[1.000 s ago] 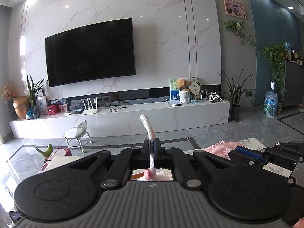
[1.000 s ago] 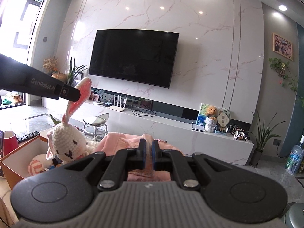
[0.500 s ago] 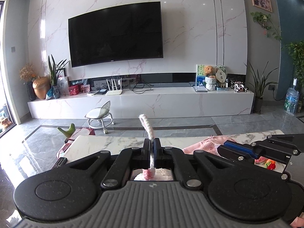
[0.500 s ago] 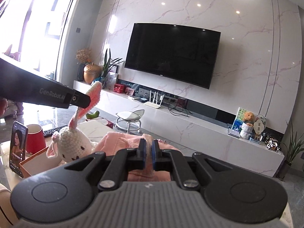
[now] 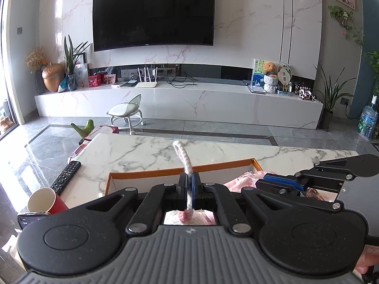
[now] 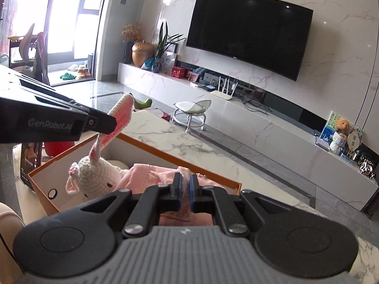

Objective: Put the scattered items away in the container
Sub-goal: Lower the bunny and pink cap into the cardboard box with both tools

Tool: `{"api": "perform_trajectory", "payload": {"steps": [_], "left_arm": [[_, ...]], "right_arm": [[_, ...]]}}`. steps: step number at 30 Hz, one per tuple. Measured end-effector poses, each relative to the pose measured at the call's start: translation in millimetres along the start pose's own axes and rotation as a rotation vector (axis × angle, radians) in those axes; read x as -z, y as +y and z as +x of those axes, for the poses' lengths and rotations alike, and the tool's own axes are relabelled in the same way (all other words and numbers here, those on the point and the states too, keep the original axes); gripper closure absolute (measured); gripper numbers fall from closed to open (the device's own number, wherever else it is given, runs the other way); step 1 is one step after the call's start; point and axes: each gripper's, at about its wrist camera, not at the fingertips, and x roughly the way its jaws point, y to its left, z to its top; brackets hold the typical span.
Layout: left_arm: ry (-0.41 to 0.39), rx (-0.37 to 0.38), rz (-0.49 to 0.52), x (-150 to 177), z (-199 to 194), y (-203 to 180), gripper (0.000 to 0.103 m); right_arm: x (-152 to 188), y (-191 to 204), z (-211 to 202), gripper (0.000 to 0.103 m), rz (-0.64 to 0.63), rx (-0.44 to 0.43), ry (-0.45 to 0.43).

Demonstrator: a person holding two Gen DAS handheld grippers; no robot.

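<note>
A white marble wall (image 5: 248,23) with pink veins fills the back of the room, and a wide black television (image 5: 153,11) hangs on it toward 12 o'clock. Below runs a long low white marble shelf (image 5: 177,99) carrying a white router (image 5: 146,84), red boxes (image 5: 94,80), a copper acorn-shaped jar (image 5: 52,77) and a small teddy bear (image 5: 268,67). A small clear-backed stool on wheels (image 5: 125,116) stands on the glossy grey tiled floor (image 5: 213,127). Potted plants (image 5: 330,99) and a water bottle (image 5: 367,120) sit at 3 o'clock. Bright daylight pours through tall glass doors (image 6: 64,19) at 10 o'clock in the right wrist view. Ceiling spotlights reflect off the wall.
</note>
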Motion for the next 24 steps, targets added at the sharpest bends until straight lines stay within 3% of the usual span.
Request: {"api": "perform_trajectory", "payload": {"steps": [12,24], "left_arm": [[0.091,0.020,-0.032,12,22,23,0.100],[0.201,0.019,-0.022,29,42,31,0.099]], "right_arm": [[1,-7,67,0.097,-0.034,-0.038,0.174],[7,-8,122,0.097,-0.156,-0.062,0.347]]}}
